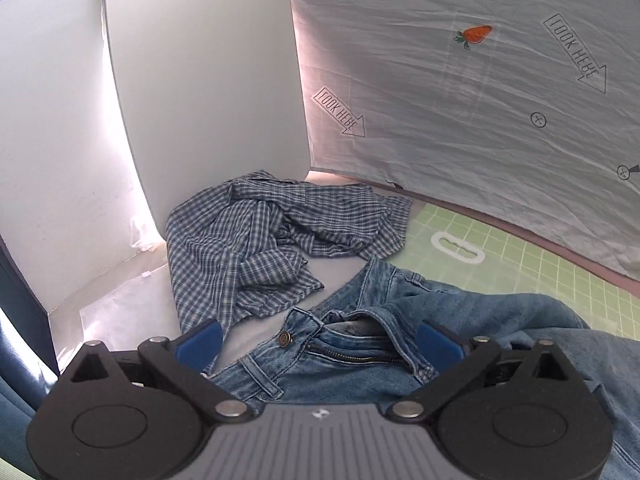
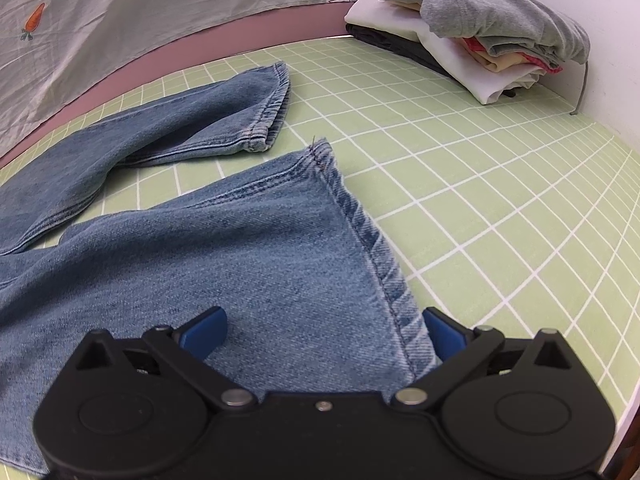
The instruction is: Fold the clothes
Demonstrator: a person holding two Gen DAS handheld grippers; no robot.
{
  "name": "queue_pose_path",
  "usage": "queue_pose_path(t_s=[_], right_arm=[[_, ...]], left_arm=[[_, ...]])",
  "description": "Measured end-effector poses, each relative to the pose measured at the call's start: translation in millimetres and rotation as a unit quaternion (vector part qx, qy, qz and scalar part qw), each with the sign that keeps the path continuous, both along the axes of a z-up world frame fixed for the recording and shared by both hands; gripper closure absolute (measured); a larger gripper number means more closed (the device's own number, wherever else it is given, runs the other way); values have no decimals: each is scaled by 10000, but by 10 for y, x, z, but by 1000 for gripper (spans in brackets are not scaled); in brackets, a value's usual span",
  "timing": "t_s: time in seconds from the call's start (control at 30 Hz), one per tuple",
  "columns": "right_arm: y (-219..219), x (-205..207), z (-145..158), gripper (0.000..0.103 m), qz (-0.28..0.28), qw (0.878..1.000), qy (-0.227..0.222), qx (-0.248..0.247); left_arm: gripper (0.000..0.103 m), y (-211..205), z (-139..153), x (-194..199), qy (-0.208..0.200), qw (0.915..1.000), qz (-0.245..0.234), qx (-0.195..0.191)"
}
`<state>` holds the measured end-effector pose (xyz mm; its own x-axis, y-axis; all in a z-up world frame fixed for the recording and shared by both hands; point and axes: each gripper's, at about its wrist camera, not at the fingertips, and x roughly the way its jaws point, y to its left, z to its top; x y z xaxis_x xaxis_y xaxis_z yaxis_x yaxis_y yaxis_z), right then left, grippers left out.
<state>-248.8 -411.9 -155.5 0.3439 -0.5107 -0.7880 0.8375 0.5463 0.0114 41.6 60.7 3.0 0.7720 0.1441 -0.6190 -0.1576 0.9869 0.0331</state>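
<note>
With the jeans (image 1: pixel 400 360) spread flat on the green worktop (image 2: pixel 480 200), laying out looks done: left tool (image 1: pixel 318 342) wide above the waistband, right tool (image 2: pixel 324 332) wide over the leg hem at 6 o'clock, folding next.

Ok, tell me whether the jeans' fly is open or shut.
Open: the jeans lie with the waistband gaping, button undone and zipper teeth exposed.

Work surface: green mat (image 2: pixel 480 184) with white grid lines, pink border at its far edge. Backdrop: hanging pale sheet (image 1: pixel 460 92), creased, printed with carrot (image 1: pixel 474 35) and arrow motifs. Left: white wall panels (image 1: pixel 192 80); daylight enters through a gap between them.
</note>
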Motion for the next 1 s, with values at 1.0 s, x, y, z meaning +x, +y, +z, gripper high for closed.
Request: queue_pose_path(t_s=[1.0], right_arm=[[-17, -150, 75, 34, 323, 9994, -104, -92]], left_arm=[[0, -865, -1409, -150, 2941, 9477, -1223, -181]])
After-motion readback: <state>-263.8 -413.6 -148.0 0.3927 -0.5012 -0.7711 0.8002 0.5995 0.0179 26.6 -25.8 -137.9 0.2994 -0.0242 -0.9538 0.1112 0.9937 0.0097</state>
